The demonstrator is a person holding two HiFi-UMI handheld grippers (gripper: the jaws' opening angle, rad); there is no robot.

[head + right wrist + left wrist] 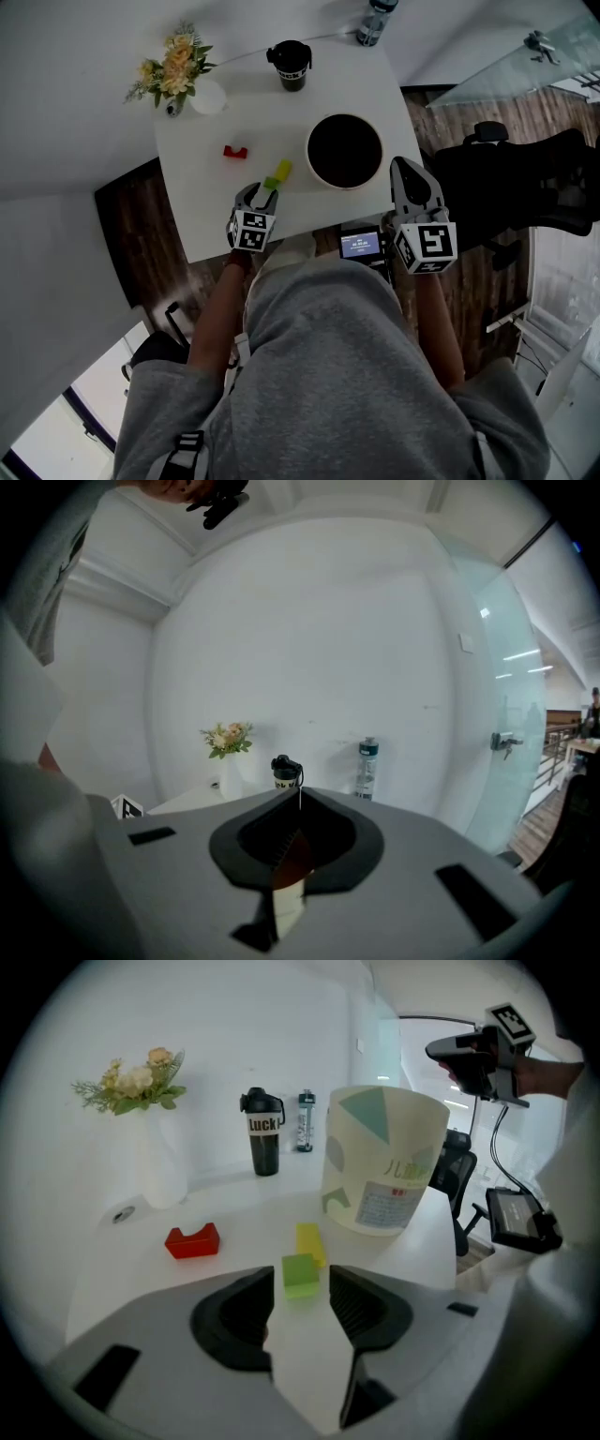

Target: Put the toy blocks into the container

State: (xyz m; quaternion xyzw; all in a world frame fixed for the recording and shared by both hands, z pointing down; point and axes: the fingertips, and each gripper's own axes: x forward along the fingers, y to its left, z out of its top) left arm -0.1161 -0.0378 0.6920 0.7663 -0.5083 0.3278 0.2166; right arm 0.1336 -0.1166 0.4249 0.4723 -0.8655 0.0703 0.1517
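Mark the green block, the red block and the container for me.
green block [300, 1269]: left gripper view, on its top face.
red block [192, 1245]: left gripper view, on its front face.
container [380, 1162]: left gripper view, on its outer wall.

Soft even light on the white table, faint shadows, fisheye warp and dark corners in both gripper views.

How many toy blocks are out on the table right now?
3. A red block sits toward the flower vase. A green block lies near the table's front edge, with a yellow block just behind it. The container's dark inside may hide more.
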